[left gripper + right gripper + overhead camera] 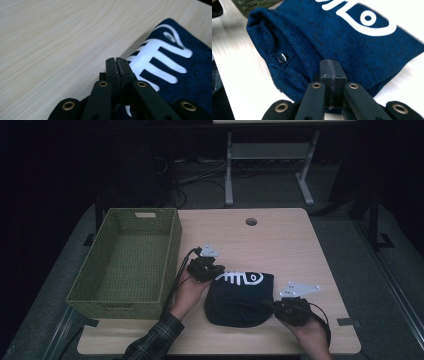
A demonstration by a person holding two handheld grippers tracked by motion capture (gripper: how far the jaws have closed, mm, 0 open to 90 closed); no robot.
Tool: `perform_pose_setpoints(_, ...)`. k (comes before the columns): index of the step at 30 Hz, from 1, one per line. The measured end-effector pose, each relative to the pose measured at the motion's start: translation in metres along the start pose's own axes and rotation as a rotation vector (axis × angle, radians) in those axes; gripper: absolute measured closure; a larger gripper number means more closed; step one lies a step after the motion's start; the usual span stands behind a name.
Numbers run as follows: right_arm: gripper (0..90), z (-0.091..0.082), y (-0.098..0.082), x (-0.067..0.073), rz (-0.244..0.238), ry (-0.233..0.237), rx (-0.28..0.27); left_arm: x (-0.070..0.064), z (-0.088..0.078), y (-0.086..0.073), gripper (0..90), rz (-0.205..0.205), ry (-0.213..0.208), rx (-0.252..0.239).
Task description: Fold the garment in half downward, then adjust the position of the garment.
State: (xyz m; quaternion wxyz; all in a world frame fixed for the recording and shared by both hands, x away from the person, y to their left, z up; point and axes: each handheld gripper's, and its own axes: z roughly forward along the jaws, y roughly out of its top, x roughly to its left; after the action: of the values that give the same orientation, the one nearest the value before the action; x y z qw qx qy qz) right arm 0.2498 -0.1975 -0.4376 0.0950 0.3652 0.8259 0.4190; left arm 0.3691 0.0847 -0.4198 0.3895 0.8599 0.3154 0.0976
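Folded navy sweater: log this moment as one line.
folded navy sweater on table | left gripper shut at its edge | right gripper shut at its edge | wicker basket left

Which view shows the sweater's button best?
Right gripper view: the button sits sharp and near on the folded blue sweater. The high view shows the sweater small and dark; the left gripper view shows its white print.
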Motion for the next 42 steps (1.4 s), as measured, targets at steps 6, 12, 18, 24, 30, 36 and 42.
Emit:
perform_pose_setpoints(6, 90.0, 0.005, -0.008, 0.004, 0.007, 0.004, 0.027, 0.000, 0.010, -0.004, 89.7, 0.002, 0.000, 0.036)
perform_pose_setpoints(12, 90.0, 0.011, -0.013, 0.005, -0.010, -0.014, 0.049, 0.001, 0.027, -0.011, 89.9, 0.014, 0.005, 0.082)
perform_pose_setpoints(18, 90.0, 0.017, -0.017, 0.010, -0.032, -0.038, 0.075, 0.000, 0.038, -0.016, 90.0, 0.028, 0.016, 0.109)
perform_pose_setpoints(24, 90.0, 0.012, -0.016, 0.010, -0.039, -0.034, 0.047, -0.001, 0.032, -0.012, 90.0, 0.026, 0.014, 0.089)
perform_pose_setpoints(30, 90.0, 0.001, -0.005, 0.002, -0.016, -0.024, -0.029, -0.008, 0.005, -0.007, 89.9, 0.025, -0.027, 0.023)
perform_pose_setpoints(36, 90.0, 0.000, 0.010, -0.014, -0.013, -0.054, -0.063, -0.022, -0.024, -0.011, 89.9, 0.041, -0.075, -0.025)
perform_pose_setpoints(42, 90.0, 0.005, 0.026, -0.031, -0.009, -0.088, -0.077, -0.041, -0.040, -0.022, 89.9, 0.058, -0.107, -0.041)
